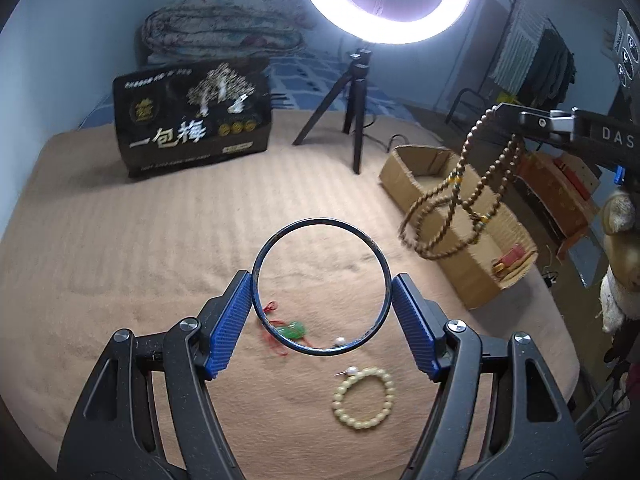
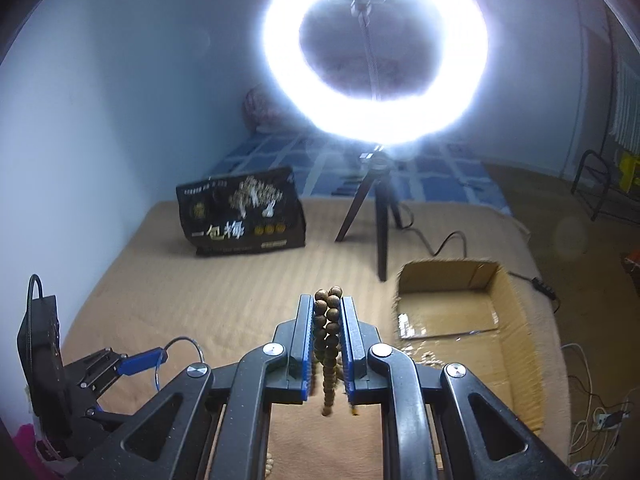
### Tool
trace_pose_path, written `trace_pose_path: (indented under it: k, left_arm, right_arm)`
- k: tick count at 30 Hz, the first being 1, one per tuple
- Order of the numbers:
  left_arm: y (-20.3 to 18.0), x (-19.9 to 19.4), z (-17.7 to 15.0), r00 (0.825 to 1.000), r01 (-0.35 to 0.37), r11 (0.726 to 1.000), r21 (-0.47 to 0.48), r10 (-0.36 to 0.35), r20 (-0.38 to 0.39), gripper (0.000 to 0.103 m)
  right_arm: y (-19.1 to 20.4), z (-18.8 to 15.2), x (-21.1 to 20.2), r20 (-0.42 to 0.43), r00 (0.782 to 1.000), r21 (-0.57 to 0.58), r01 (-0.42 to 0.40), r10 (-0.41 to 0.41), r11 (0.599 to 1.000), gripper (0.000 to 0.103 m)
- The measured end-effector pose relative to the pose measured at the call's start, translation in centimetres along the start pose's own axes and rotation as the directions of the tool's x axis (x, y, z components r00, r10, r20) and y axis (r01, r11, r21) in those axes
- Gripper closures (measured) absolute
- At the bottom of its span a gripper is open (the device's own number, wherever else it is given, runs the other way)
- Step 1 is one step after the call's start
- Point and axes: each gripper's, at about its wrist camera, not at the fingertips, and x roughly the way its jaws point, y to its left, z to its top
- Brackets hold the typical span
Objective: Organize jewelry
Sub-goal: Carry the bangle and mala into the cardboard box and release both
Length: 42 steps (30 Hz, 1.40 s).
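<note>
In the left wrist view my left gripper (image 1: 320,280) is shut on a dark thin bangle (image 1: 320,221), its blue pads pressing the ring's two sides above the tan blanket. Under it lie a green pendant on red cord (image 1: 294,330), two pearls (image 1: 340,341) and a cream bead bracelet (image 1: 365,398). My right gripper (image 2: 327,300) is shut on a long brown bead necklace (image 2: 328,320). The necklace (image 1: 452,200) dangles in loops from the right gripper (image 1: 520,118) over an open cardboard box (image 1: 472,280). In the right wrist view the left gripper (image 2: 140,362) is at lower left.
A lit ring light (image 2: 376,52) on a black tripod (image 2: 380,220) stands behind the box (image 2: 448,266), its cable trailing right. A black printed bag (image 1: 192,120) stands at the back left. A red and gold item (image 1: 510,262) lies in the box. The bed edge drops off on the right.
</note>
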Motion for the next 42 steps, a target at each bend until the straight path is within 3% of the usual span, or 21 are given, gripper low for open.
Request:
trace_pose_path:
  k: [13,27,42]
  left_arm:
    - [-5.4,1.3,2.8,0.998,0.055,0.996,0.066,-0.057,0.028,0.03]
    - [-11.0,6.5,7.1,0.994,0.102,0.987,0.121,-0.106,0.029,0.03]
    - [-13.9,13.8,9.3,0.992,0.127,0.985,0.12,-0.125,-0.025,0.03]
  right_arm:
    - [-6.2,0.3,-3.0,0.054,0.995,0.088,0.078,-0.083,0.993,0.093]
    - [-11.8,-0.4,-1.1,0.004,0.989,0.138,0.143,-0.145,0.98,0.093]
    - [-16.4,-2.2,2.6,-0.085,0.98,0.178,0.194,-0.181,0.965,0.093]
